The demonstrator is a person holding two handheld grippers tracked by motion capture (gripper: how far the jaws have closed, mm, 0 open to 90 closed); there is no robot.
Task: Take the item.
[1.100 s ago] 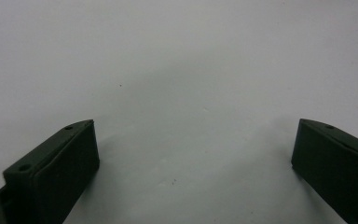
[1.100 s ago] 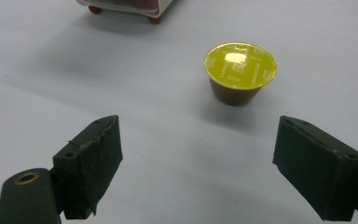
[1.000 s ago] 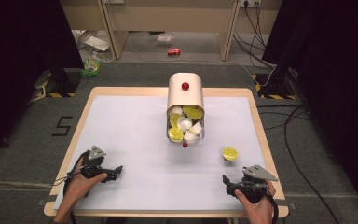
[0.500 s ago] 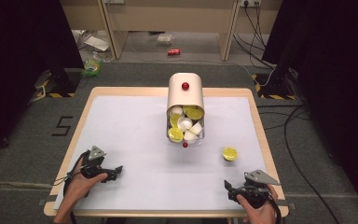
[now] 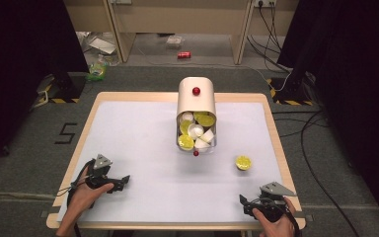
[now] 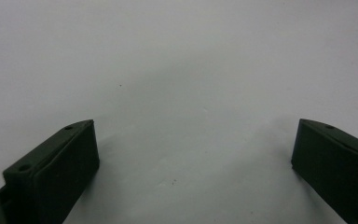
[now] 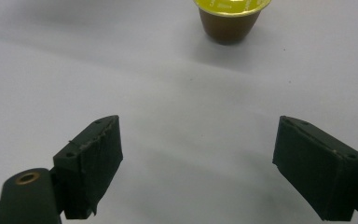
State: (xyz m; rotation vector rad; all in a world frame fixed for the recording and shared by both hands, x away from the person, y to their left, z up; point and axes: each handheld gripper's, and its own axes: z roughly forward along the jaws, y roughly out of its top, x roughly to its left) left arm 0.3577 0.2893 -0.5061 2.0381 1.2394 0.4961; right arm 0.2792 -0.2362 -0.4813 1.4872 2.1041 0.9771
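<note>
A cream bin with a red knob lies on its side at the middle of the white table. Its open mouth faces me and holds several yellow and white capsules. A small red ball lies just in front of the mouth. One yellow-lidded brown capsule stands alone to the right. My right gripper is open near the front edge, with the capsule well ahead of its jaws. My left gripper is open over bare table at the front left.
The table has a wooden rim. Cables run over the grey floor to the right. Litter and a red can lie on the floor beyond the table, near wooden furniture legs.
My right gripper has drawn back a little toward the table's front edge, away from the lone capsule. The left gripper has stayed put.
</note>
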